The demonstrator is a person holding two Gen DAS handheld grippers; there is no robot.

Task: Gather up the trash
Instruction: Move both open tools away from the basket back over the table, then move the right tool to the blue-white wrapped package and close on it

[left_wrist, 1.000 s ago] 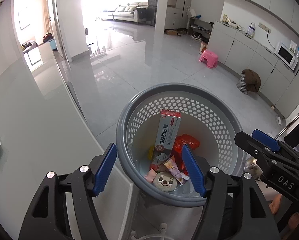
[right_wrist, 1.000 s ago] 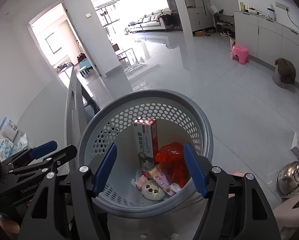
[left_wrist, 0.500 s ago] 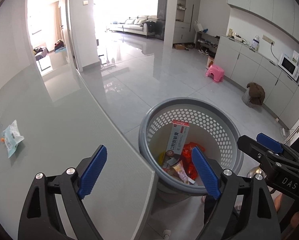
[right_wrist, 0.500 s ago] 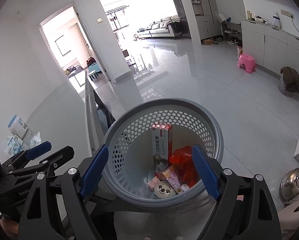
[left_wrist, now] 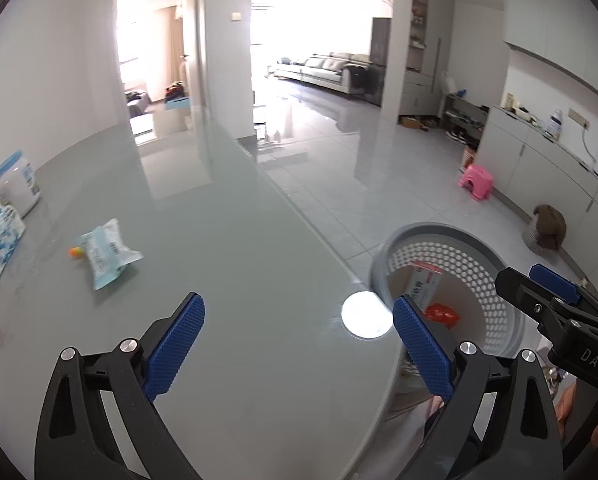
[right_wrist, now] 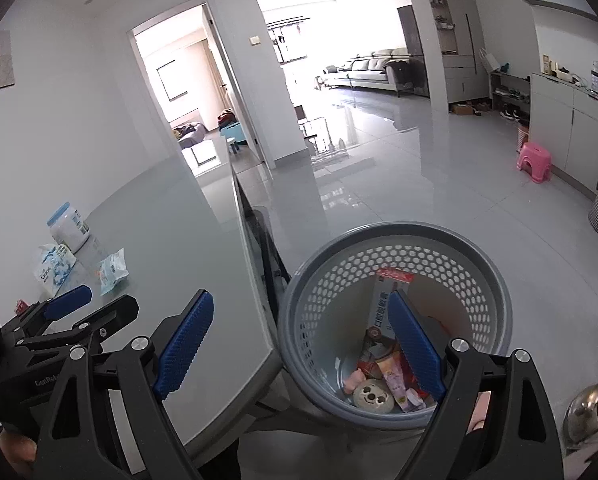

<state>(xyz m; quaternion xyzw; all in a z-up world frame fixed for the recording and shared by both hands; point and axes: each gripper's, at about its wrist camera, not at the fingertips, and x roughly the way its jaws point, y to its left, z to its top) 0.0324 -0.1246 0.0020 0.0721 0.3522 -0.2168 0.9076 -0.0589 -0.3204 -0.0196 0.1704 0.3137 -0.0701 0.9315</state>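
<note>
Both tools, left tool [left_wrist: 298,332] and right tool [right_wrist: 299,338], just opened wide and empty over basket [right_wrist: 307,280] at 3 o'clock; next trash, blue packet [left_wrist: 107,258], on table [left_wrist: 239,240] at 10 o'clock.

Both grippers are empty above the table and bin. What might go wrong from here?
1. The light packet lies flat on glossy glass; fingers may push it instead of gripping it.
2. The small orange bit touching it could roll off.
3. The bin stands below the table edge; a poorly aimed drop could miss it.
</note>
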